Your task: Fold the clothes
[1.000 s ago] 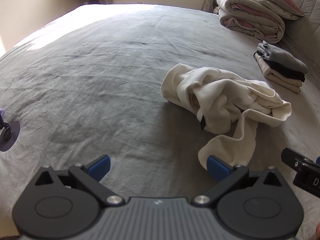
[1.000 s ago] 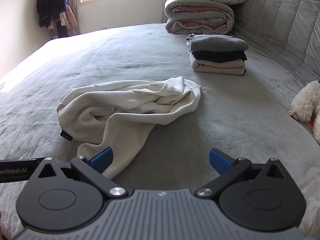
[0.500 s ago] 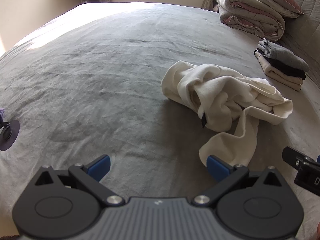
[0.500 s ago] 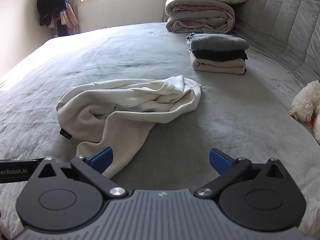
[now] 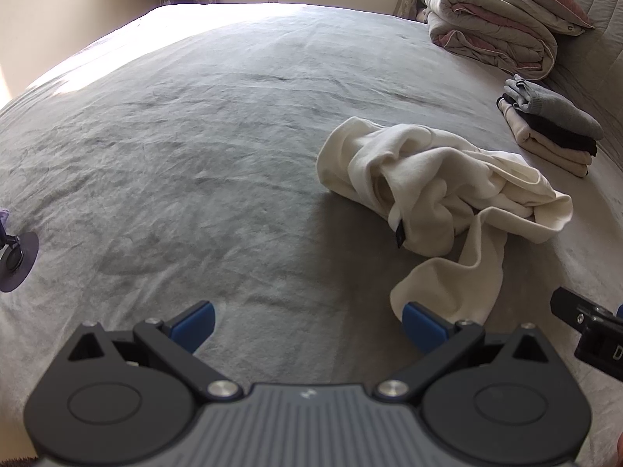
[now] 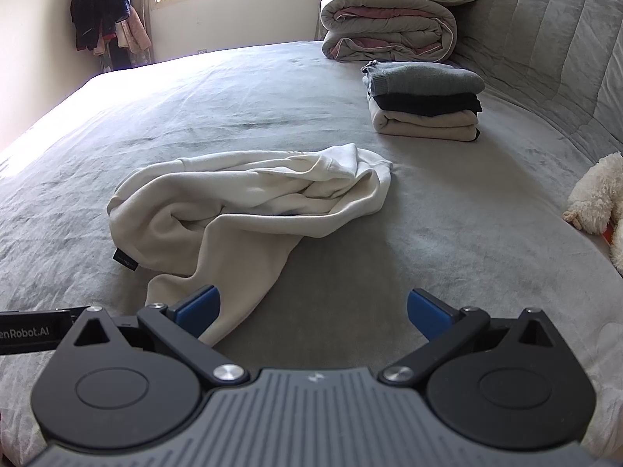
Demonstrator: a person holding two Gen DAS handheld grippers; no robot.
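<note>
A crumpled cream sweatshirt lies in a heap on the grey bed, one sleeve trailing toward me. My left gripper hovers open over bare blanket, its right fingertip just short of the sleeve end. My right gripper is open too, its left fingertip overlapping the sleeve end in the right wrist view; nothing is between its fingers. The right gripper's body shows at the left wrist view's right edge.
A stack of three folded garments sits at the far right, a rolled quilt with pillows behind it. A white plush toy lies at right. A dark round disc rests at the bed's left. Clothes hang by the window.
Both grippers have crept slightly toward the sweatshirt and stayed open. The sweatshirt has not moved.
</note>
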